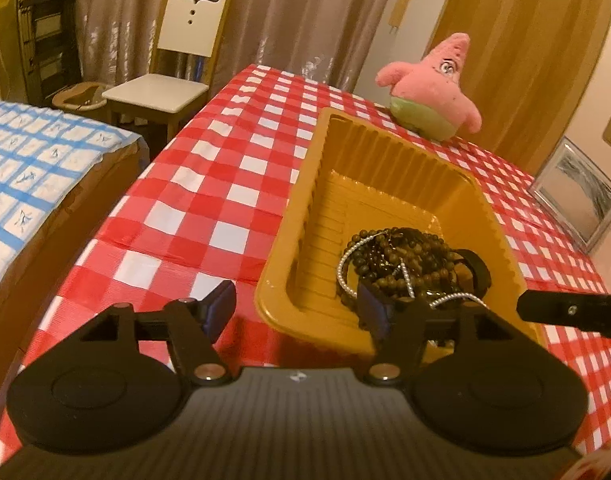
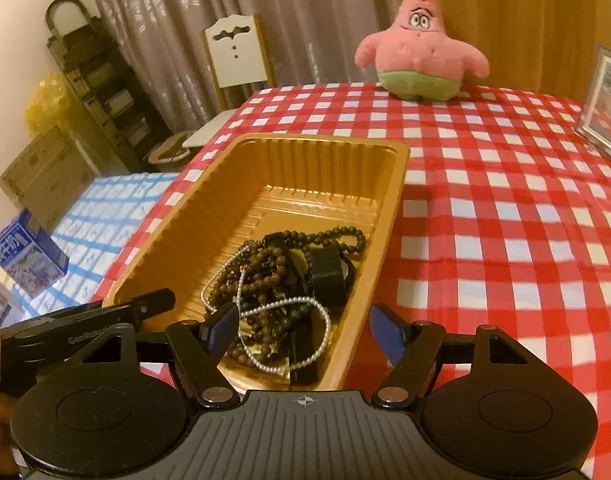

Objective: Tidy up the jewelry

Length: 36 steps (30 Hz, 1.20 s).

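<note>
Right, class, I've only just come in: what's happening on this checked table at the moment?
A person is tidying jewelry with a hand-held tool in each hand. A gold plastic tray sits on the red-checked tablecloth, and a tangled pile of jewelry, brown bead strands, a pearl-like strand and dark pieces, lies in its near end. Both the left tool and the right tool hover open at the tray's near edge, gripping nothing. A pink plush starfish stands at the far end of the table.

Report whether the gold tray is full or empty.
Partly filled. The gold tray holds tangled brown bead strands and a pearl strand at its near end; the far end is bare.
</note>
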Tool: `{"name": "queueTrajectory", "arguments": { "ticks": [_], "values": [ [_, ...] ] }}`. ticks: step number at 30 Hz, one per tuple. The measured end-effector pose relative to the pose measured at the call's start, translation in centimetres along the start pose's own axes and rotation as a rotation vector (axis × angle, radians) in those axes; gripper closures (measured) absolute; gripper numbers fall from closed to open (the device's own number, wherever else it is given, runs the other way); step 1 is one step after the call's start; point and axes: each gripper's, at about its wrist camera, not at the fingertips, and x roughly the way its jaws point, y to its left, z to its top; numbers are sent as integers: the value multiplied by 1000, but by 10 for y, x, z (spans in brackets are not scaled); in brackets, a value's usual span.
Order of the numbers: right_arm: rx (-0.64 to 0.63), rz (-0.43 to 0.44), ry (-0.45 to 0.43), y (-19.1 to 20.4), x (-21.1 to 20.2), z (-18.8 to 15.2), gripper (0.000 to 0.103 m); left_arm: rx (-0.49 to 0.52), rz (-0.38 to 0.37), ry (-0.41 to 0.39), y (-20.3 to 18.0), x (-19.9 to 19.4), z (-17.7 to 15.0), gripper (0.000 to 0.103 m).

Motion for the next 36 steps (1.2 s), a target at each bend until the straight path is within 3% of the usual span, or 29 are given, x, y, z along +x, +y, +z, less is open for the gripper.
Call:
{"name": "queueTrajectory", "arguments": {
  "ticks": [7,13,18,21,28,31,36],
  "values": [
    [16,-30,-7,0,-24,-18,31,119,53,-4,-9,-44,1,30],
    [-7,-76,-37,0,-54,-37,31,253,78,-23,-47,-80,-13,20],
    [-23,-137,-78,-1,-90,-64,31,355,166,-55,-88,-111,-33,11],
    [-9,-162,-85,-5,-115,-84,31,402,161,-82,-108,-135,-49,9],
    [44,-214,-78,-11,-173,-130,31,338,90,-2,-134,-188,-79,9],
    [73,-189,-72,-13,-195,-144,31,320,56,31,-139,-209,-91,9],
    [118,-145,-61,-13,-226,-160,31,335,68,23,-146,-237,-106,9]
  ]
}}
